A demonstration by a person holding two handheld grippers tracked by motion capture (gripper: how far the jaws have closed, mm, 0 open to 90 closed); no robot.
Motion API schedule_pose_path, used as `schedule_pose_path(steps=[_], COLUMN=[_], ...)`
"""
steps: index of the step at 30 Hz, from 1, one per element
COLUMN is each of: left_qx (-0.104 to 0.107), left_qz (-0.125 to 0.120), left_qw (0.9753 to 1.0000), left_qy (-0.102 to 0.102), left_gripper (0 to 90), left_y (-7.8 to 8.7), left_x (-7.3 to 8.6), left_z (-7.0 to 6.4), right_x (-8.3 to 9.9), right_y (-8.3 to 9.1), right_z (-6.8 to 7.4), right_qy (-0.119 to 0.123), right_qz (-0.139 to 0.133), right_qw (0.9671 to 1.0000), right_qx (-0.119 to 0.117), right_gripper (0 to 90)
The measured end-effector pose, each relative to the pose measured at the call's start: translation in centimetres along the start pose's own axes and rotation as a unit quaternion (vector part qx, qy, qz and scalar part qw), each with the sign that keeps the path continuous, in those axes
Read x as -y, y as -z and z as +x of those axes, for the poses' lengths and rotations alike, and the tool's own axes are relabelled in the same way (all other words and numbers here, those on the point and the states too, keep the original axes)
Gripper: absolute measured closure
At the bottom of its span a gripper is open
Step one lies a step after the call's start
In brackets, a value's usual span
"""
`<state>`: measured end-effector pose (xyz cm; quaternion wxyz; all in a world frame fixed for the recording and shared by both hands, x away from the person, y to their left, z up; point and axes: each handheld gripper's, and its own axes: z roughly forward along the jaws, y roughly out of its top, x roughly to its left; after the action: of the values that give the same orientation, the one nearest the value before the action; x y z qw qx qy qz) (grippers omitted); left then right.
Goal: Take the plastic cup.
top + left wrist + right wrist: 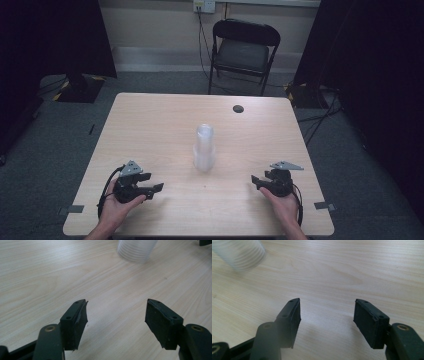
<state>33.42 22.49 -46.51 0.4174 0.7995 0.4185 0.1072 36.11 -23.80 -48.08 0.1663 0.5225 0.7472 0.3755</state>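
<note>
A stack of clear plastic cups (204, 150) stands upright near the middle of the bench (150, 130), a little toward the person's side. The cups are translucent and whitish, nested one inside another, so the stack is wider at its base and narrower at the top, where an open round rim shows. In the left gripper view the stack (136, 250) appears at the top edge, its wall marked by fine, closely spaced horizontal ribs; in the right gripper view it (239, 253) sits blurred in the upper left corner with the same ribbing.

The bench is a pale wood-grain laminate with rounded corners, smooth and matte, with a small dark round cable hole (238, 108) near its far edge.

The left tool (150, 189) rests low over the near left part of the bench, held in the person's left hand (117, 205), well apart from the cups. Its jaws stand wide apart with nothing between them; the black pads (80, 320) are flat, rectangular and slightly rough at the edges. The right tool (261, 181) is held in the right hand (282, 202) at the near right, also well apart from the cups, jaws likewise spread and empty, with ridged black pads (369, 322).

Beyond the bench a black folding chair (243, 50) stands on grey carpet (50, 140).
</note>
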Motion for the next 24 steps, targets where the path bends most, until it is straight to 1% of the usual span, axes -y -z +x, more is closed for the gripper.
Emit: schedule_pose_path(steps=[3,5,7,8,12,15,16,17,18,19,20,21,22,24], left_qx=[0.0,0.0,0.0,-0.001,-0.006,-0.006,-0.006,-0.002,-0.002,-0.004,-0.006,-0.005,-0.005,-0.004], left_qz=[-0.002,-0.002,0.0,0.0,0.0,0.001,0.002,0.003,0.003,0.003,0.002,0.001,-0.001,0.0], left_qw=[1.0,1.0,1.0,1.0,1.0,1.0,1.0,1.0,1.0,1.0,1.0,1.0,1.0,0.9999], left_qy=[-0.002,-0.002,-0.001,-0.001,-0.002,-0.004,-0.004,-0.003,-0.003,-0.006,-0.006,-0.004,-0.004,-0.011], left_gripper=[31.0,30.7,30.3,30.3,29.8,29.6,29.6,29.6,29.6,29.6,29.6,29.6,29.5,29.5], left_y=[0.0,-0.1,-0.1,-0.2,-0.3,-0.3,-0.3,-0.3,-0.3,-0.3,-0.2,-0.2,-0.2,-0.1], left_x=[-0.1,-0.1,-0.2,-0.2,-0.3,-0.3,-0.3,-0.3,-0.3,-0.3,-0.3,-0.3,-0.3,-0.3], left_z=[0.0,0.0,0.0,0.0,0.0,0.0,0.0,0.0,0.0,0.0,0.0,0.0,-0.1,-0.1], right_x=[0.0,-0.1,-0.1,-0.2,-0.4,-0.4,-0.5,-0.6,-0.6,-0.7,-0.7,-0.8,-0.9,-1.0], right_y=[0.1,0.3,0.4,0.4,0.8,0.9,0.9,1.1,1.1,1.2,1.2,1.3,1.3,1.3], right_z=[-0.1,0.0,0.0,0.1,0.6,0.8,0.9,1.2,1.2,1.3,1.4,1.5,1.6,1.8], right_qy=[0.0,0.006,0.007,0.011,0.025,0.029,0.032,0.033,0.033,0.025,0.027,0.033,0.034,0.043], right_qz=[-0.004,-0.011,-0.013,-0.014,-0.025,-0.026,-0.03,-0.04,-0.04,-0.047,-0.046,-0.049,-0.051,-0.054], right_qw=[1.0,0.9999,0.9999,0.9998,0.9993,0.9991,0.9988,0.9984,0.9984,0.9982,0.9981,0.9978,0.9976,0.997], right_qx=[-0.006,-0.007,-0.006,-0.008,-0.013,-0.017,-0.021,-0.021,-0.021,-0.029,-0.031,-0.031,-0.033,-0.036], right_gripper=[40.8,43.2,43.1,43.2,44.2,44.9,45.3,45.4,45.4,45.8,45.9,46.2,46.2,46.1])
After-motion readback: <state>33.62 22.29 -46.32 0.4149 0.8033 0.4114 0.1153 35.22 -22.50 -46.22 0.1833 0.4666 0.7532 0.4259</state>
